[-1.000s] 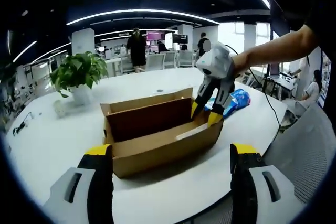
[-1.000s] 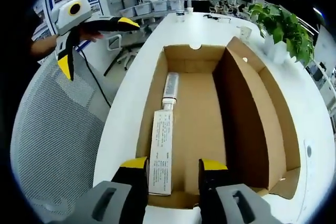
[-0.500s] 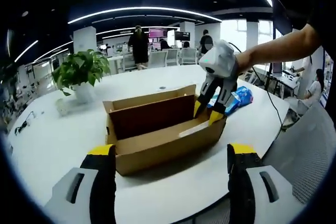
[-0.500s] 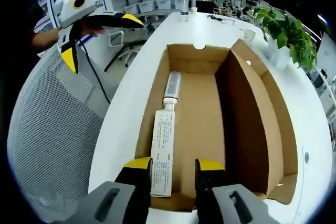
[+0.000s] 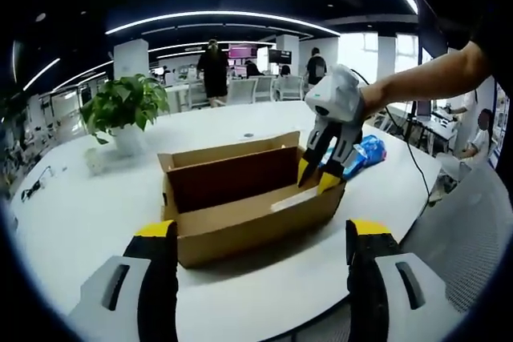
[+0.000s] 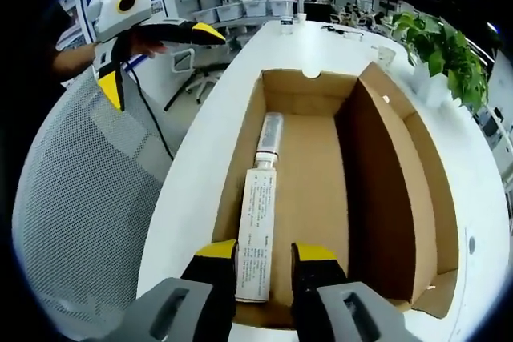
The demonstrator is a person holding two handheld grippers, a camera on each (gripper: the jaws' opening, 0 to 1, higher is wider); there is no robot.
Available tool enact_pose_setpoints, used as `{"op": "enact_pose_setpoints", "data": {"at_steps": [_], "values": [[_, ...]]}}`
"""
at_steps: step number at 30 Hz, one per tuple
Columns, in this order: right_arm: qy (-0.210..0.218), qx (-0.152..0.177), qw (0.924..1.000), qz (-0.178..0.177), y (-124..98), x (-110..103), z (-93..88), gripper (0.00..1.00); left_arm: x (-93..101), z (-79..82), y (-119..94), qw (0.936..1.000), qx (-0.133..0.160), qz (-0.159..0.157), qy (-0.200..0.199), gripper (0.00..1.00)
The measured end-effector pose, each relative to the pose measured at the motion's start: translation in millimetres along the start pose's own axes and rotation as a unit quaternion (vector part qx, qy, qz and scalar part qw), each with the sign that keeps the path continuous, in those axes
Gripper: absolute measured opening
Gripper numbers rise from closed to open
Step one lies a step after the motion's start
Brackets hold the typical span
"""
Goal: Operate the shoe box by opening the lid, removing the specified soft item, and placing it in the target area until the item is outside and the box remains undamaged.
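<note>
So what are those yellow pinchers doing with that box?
A person holds a gripper in each hand over an open cardboard box on a white table. The right gripper dips into one end of the box, jaws a little apart beside a long white tube lying on the bottom, not holding it. The left gripper waits open, off to the side.

count, both views: one desk (image 5: 72, 222), white. one open cardboard box (image 5: 248, 222) on it. inside the box: one long white carton (image 6: 258, 230) and one tube (image 6: 269, 134), end to end; two items total. one blue packet (image 5: 365, 152) beyond the box. one potted plant (image 5: 120, 114). two claws: left claw (image 5: 255, 234), right claw (image 6: 264, 252). one mesh chair (image 6: 80, 222).
</note>
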State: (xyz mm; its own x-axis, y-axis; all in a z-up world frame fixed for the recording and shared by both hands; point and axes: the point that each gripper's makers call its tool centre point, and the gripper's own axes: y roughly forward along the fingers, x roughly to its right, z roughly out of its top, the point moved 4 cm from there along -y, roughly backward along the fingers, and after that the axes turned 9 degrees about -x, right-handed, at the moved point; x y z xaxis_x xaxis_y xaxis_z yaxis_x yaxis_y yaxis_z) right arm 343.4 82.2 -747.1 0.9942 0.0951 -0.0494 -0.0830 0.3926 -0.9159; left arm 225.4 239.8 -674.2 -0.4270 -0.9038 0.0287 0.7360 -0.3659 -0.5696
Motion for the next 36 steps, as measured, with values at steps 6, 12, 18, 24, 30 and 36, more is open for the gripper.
{"op": "enact_pose_setpoints", "data": {"at_steps": [6,12,18,24,30,36], "values": [[0.002,0.002,0.9999,-0.010,-4,5,-1.4,0.21,0.2,0.1,0,1.0000,0.000,0.000,0.001,0.89],[-0.002,0.005,1.0000,0.002,4,-2,3.9,0.21,-0.4,0.7,0,1.0000,0.001,0.001,0.001,0.89],[-0.010,-0.008,0.9999,0.004,15,-5,4.7,0.15,0.2,0.7,0,1.0000,0.001,0.001,0.001,0.89],[-0.001,-0.011,0.9999,0.001,12,-3,3.4,0.14,0.3,0.7,0,1.0000,0.000,0.002,0.002,0.89],[0.008,0.004,1.0000,0.000,5,-4,7.8,0.14,2.2,-0.2,0,1.0000,-0.003,-0.004,0.006,0.89],[0.005,0.017,0.9997,-0.014,-8,0,12.2,0.14,2.2,-0.7,1,0.9999,-0.003,-0.006,0.008,0.89]]}}
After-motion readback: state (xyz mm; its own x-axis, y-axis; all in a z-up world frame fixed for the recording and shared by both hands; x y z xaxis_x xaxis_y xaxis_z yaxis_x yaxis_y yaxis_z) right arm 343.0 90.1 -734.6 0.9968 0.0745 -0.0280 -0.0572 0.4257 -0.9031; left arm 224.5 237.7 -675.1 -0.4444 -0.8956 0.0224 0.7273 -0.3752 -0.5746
